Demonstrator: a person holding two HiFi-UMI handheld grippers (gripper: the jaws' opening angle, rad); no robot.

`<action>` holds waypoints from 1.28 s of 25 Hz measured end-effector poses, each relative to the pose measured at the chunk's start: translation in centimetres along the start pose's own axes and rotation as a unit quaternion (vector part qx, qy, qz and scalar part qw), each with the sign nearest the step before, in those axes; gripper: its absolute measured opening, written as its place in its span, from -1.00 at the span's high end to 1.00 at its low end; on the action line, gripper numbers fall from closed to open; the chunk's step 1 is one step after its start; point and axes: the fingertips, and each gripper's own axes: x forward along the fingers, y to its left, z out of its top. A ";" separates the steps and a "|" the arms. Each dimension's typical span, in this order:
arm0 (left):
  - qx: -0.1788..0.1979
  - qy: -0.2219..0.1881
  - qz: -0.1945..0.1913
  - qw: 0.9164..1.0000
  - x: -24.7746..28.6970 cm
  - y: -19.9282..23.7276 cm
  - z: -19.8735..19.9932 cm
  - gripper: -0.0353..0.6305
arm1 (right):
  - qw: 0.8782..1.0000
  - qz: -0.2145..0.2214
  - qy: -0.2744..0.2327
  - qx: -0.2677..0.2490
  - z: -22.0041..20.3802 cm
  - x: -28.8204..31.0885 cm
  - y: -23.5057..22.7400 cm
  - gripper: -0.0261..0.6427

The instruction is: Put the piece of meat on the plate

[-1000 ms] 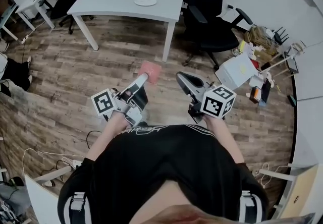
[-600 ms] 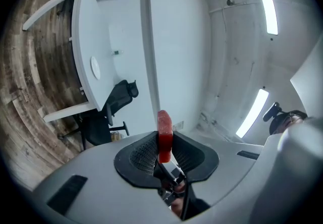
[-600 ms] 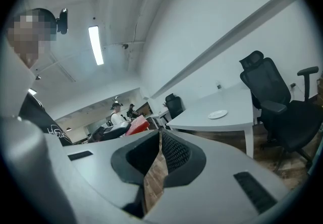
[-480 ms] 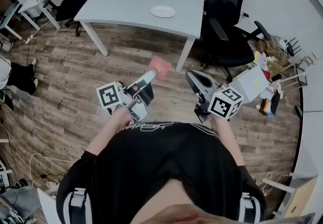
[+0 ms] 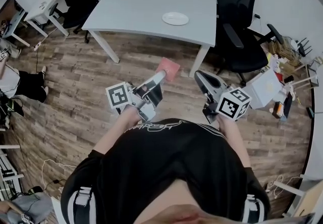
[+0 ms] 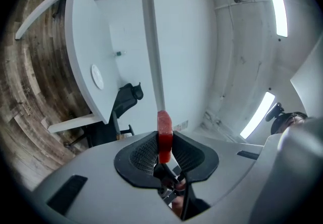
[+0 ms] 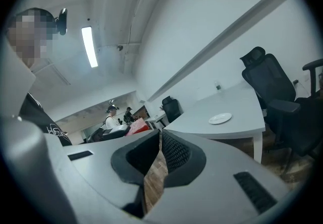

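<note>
The piece of meat (image 5: 169,68) is clamped in the left claw (image 5: 159,75), well apart from the plate (image 5: 175,18); the right claw (image 5: 200,77) is clenched empty.

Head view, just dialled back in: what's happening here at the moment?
A person stands on the wood floor with a gripper in each hand. The left gripper is shut on the red piece of meat, held out in the air in front of them. The right gripper has its jaws together with nothing in them. The white plate sits on the white table ahead, apart from the meat, so the placing is not yet done.
</note>
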 end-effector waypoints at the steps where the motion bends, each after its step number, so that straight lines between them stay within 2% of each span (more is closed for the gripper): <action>1: -0.003 0.001 0.003 1.000 0.1 0.4 0.3 0.64 | 1.000 -0.002 0.000 0.005 -0.1 0.3 -0.4 0.87; 6: -0.013 0.006 0.017 1.000 0.7 2.2 1.0 0.64 | 1.000 -0.007 0.004 0.020 -0.6 1.3 -2.4 0.87; 14: -0.016 -0.005 0.031 0.999 3.4 5.4 4.6 0.64 | 0.999 0.008 0.009 0.032 0.6 5.1 -6.6 0.87; 20: -0.014 -0.013 0.049 0.999 7.1 9.1 9.0 0.64 | 0.999 0.022 0.018 0.044 2.6 9.7 -12.2 0.87; 32: -0.035 -0.025 0.095 0.994 16.5 17.2 18.4 0.64 | 0.995 0.045 0.052 0.072 7.7 19.4 -24.3 0.87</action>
